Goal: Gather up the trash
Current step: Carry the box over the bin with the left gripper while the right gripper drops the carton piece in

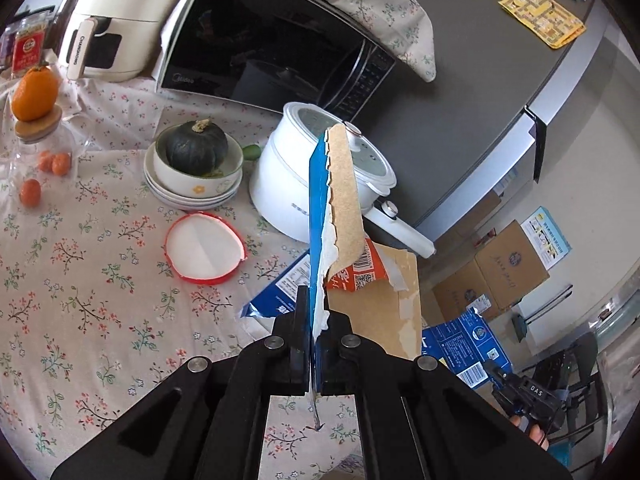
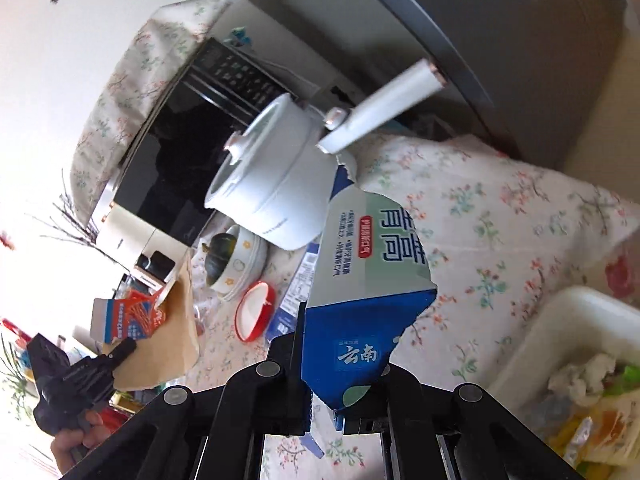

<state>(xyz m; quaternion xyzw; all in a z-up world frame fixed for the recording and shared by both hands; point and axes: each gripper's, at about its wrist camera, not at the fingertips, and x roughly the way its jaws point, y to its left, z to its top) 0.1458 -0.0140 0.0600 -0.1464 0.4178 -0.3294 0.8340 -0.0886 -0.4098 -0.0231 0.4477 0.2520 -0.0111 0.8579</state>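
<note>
A: What does the left gripper (image 1: 314,344) hold?
B: Its fingers are closed on a torn cardboard strip (image 1: 334,208), blue on one side and brown on the other, lifted above the table (image 1: 80,280).
A: And the right gripper (image 2: 340,364)?
B: Its fingers pinch a torn blue carton piece (image 2: 368,280) with ragged edges, above the table's corner.
A: What is around?
B: A white pot (image 1: 296,184), a red-rimmed lid (image 1: 204,246), and a dark pumpkin (image 1: 196,148) in stacked bowls on the flowered cloth.

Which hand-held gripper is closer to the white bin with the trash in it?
Right. The right hand-held gripper, holding a torn blue carton piece, sits just beside the white bin. The left hand-held gripper is farther off, across the table, holding brown cardboard.
</note>
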